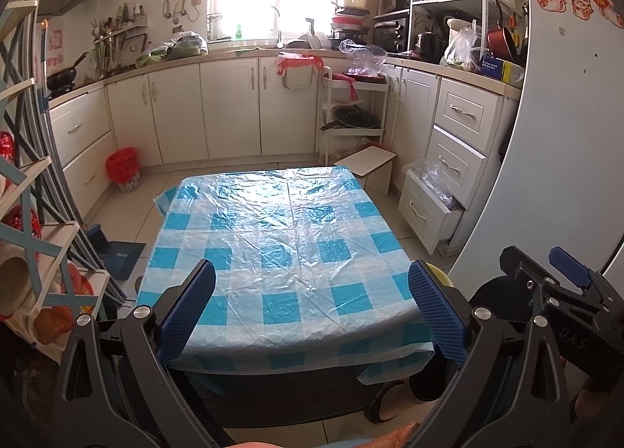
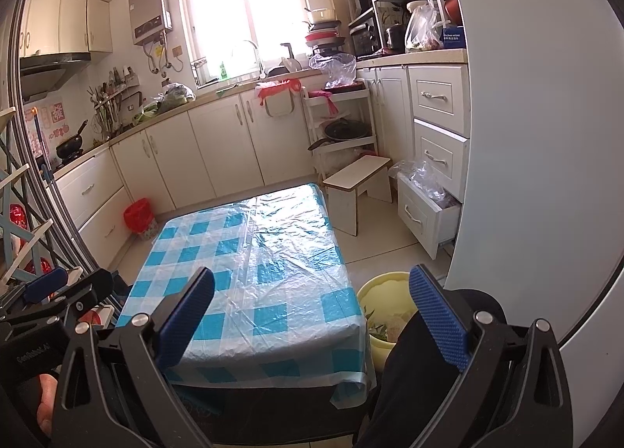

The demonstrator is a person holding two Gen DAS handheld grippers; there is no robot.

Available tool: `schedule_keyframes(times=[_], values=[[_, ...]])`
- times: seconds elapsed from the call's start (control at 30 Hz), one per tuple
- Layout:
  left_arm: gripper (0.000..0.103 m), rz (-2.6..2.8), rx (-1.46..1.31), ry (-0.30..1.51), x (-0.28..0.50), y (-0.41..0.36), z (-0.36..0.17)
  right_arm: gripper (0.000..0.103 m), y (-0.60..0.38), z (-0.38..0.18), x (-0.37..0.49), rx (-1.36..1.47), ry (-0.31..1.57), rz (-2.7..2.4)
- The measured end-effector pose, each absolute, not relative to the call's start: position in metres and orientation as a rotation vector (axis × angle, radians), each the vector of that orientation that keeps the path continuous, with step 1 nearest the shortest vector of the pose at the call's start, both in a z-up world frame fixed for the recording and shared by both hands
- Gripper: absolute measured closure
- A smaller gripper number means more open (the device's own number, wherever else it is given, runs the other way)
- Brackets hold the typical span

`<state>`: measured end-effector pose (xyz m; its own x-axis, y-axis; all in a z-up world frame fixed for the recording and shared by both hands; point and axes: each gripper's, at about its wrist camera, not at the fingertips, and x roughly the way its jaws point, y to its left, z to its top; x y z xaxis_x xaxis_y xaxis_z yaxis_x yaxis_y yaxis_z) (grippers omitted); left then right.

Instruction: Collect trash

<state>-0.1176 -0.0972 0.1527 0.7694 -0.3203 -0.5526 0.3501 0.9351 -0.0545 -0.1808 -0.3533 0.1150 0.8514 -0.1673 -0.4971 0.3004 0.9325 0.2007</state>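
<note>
A low table with a blue and white checked plastic cover (image 1: pixel 280 253) stands in the middle of the kitchen floor, also in the right wrist view (image 2: pixel 249 276). Its top is bare. A yellow bin (image 2: pixel 380 315) holding scraps stands on the floor at the table's near right corner; only a sliver shows in the left wrist view (image 1: pixel 442 276). My left gripper (image 1: pixel 312 315) is open and empty above the table's near edge. My right gripper (image 2: pixel 312 315) is open and empty, above the near right corner. The right gripper also shows in the left wrist view (image 1: pixel 561 288).
A red-lined waste basket (image 1: pixel 124 169) stands by the left cabinets. A small white stool (image 2: pixel 360 188) sits beyond the table. A bottom drawer (image 2: pixel 427 214) at right hangs open with plastic bags. A white fridge (image 2: pixel 538 128) fills the right. A rack (image 1: pixel 27 253) stands at left.
</note>
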Motion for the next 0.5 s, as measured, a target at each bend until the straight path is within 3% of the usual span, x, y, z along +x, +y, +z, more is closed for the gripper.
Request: schedule_keyframes(times=[0.5], values=[[0.008, -0.268, 0.076, 0.602, -0.095, -0.082, 0.145, 0.007, -0.343, 0.109, -0.141, 0.214, 0.534, -0.178]])
